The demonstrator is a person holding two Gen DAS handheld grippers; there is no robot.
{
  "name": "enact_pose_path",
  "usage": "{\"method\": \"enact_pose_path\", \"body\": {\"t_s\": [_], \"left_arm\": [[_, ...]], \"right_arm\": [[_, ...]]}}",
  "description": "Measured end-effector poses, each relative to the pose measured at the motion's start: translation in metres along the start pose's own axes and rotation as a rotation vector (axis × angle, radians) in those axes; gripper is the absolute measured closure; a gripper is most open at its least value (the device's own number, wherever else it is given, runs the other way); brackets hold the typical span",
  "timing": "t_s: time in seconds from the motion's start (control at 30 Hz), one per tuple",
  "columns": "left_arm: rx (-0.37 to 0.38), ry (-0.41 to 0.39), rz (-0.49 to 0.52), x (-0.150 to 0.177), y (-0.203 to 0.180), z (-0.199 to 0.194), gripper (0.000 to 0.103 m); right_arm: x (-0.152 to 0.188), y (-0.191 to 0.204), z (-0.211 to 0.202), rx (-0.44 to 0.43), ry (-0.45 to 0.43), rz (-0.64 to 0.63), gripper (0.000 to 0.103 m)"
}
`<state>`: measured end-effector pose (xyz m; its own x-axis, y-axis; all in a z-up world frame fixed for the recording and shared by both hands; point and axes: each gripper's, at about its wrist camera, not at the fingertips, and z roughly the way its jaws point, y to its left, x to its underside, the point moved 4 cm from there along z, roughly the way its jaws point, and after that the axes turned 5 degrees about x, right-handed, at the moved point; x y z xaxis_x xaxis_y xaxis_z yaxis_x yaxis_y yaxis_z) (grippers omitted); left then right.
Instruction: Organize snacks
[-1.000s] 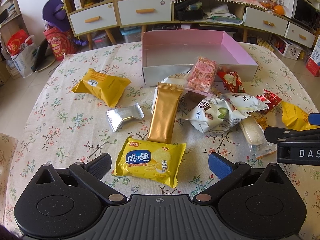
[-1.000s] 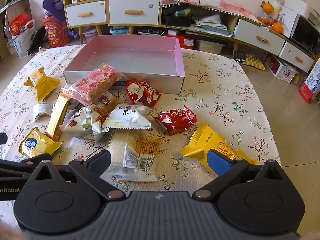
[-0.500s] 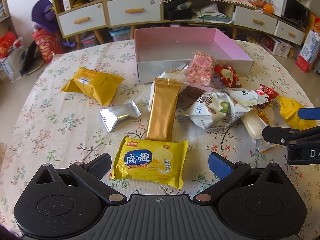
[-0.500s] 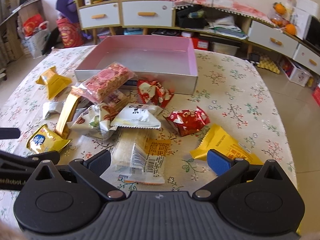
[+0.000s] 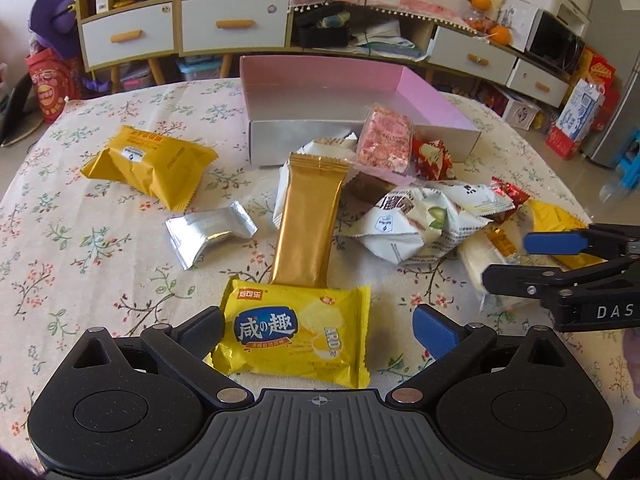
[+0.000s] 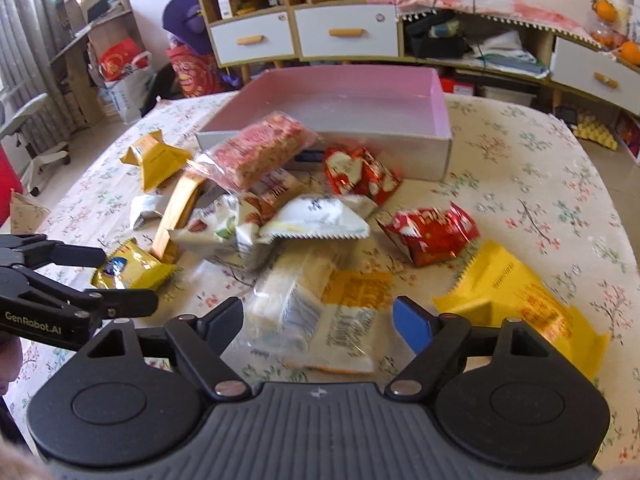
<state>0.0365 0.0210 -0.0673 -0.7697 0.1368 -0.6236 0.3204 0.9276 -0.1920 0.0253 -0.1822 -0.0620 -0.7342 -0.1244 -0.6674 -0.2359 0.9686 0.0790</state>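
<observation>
A pink-lined box (image 5: 320, 92) stands empty at the far side of the floral table; it also shows in the right wrist view (image 6: 344, 104). Loose snacks lie in front of it. My left gripper (image 5: 320, 330) is open, its fingers on either side of a yellow cracker pack (image 5: 292, 332) without squeezing it. My right gripper (image 6: 320, 320) is open over a clear-wrapped white cake with an orange label (image 6: 320, 304). The right gripper also shows at the right edge of the left wrist view (image 5: 516, 258).
A gold bar (image 5: 310, 218), a silver packet (image 5: 208, 232), a yellow pack (image 5: 150, 164), white packs (image 5: 416, 220), a pink rice bar (image 5: 386, 136), red packs (image 6: 428, 232) and another yellow pack (image 6: 516, 296) lie around. Cabinets stand behind the table.
Both grippers have moved forward and down toward the snacks. The yellow cracker pack now sits between my left fingers, and the white cake sits between my right fingers.
</observation>
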Motion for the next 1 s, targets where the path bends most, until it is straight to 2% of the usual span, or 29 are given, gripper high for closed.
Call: {"method": "enact_pose_path", "body": {"t_s": [0.1,0.2,0.4,0.6,0.73,0.8,0.87,1.0], "left_arm": [[-0.002,0.011,0.023,-0.001,0.000,0.003,0.003],[-0.012,0.030,0.044,0.000,0.002,0.008,0.001],[-0.075,0.055,0.089,0.005,0.005,0.015,0.001],[-0.136,0.045,0.084,0.004,0.014,0.014,0.004],[-0.172,0.019,0.088,0.003,0.016,0.007,0.013],[-0.185,0.011,0.082,0.002,0.018,0.006,0.022],[-0.204,0.001,0.082,0.001,0.020,0.004,0.028],[-0.214,0.004,0.095,0.000,0.021,0.004,0.033]], "right_arm": [[-0.002,0.008,0.001,-0.043,-0.009,-0.004,0.025],[-0.002,0.012,0.008,-0.060,0.015,-0.009,0.033],[-0.001,0.016,0.012,-0.021,0.001,-0.050,0.039],[0.001,0.017,0.013,0.030,-0.013,-0.100,0.050],[0.005,0.025,0.014,0.109,-0.016,-0.193,0.055],[0.006,0.028,0.015,0.141,-0.022,-0.226,0.059],[0.005,0.027,0.015,0.156,-0.024,-0.234,0.066],[0.001,0.022,0.015,0.187,-0.005,-0.220,0.072]]}}
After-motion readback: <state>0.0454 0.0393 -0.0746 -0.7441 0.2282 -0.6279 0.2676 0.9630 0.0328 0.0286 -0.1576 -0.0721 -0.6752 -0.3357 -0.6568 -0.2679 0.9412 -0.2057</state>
